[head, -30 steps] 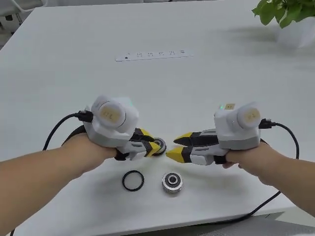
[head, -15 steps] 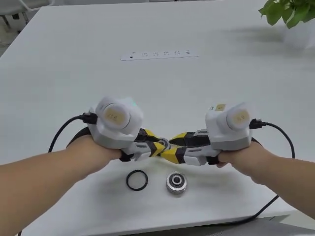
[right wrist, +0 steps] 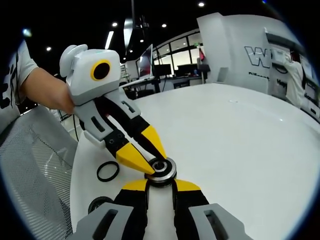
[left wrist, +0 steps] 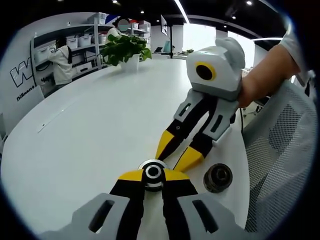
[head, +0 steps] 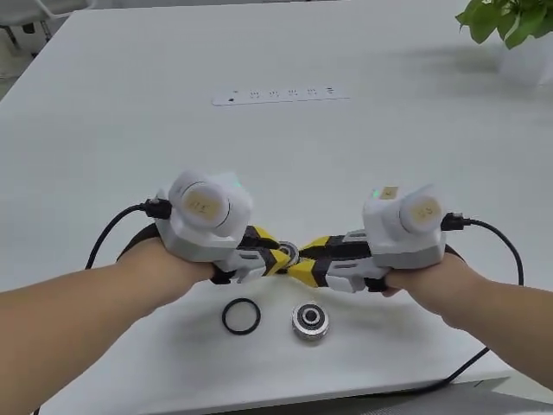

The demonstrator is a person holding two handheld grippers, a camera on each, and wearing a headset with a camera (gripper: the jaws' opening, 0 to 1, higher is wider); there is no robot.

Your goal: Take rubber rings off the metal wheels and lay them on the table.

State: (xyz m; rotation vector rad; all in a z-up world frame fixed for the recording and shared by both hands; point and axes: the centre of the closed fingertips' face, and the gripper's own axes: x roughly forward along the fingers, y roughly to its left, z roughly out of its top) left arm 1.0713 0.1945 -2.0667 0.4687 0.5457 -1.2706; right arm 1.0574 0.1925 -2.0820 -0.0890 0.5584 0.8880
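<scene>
- Head view: just past 6 o'clock on the white table [head: 259, 156], the left gripper [head: 275, 257] and right gripper [head: 300, 262] meet tip to tip, with the held wheel [head: 287, 252] raised between them. A loose ring [head: 241, 316] and a bare wheel [head: 309, 319] lie on the table nearer the person, at 7 and 5 o'clock of the grippers.
- Left gripper view: the left gripper [left wrist: 152, 176] has its jaws pressed onto the held wheel [left wrist: 152, 171], one on each side. The wheel's hub faces up toward this camera, so I judge the axle roughly upright; a squat disc has no real long axis. The right gripper [left wrist: 175, 156] comes in from 1 o'clock, its jaws narrowly parted at the wheel's far edge. The bare wheel [left wrist: 218, 177] sits at 3 o'clock.
- Right gripper view: the right gripper [right wrist: 161, 186] has its tips at the near rim of the held wheel [right wrist: 163, 170]. I cannot tell whether they have actually bitten. The dark rubber ring [right wrist: 172, 175] looks soft and stretchy on a stiff, slick wheel, so I would catch the band's outer lip and leave the metal alone. The loose ring [right wrist: 108, 171] lies at 9 o'clock.
</scene>
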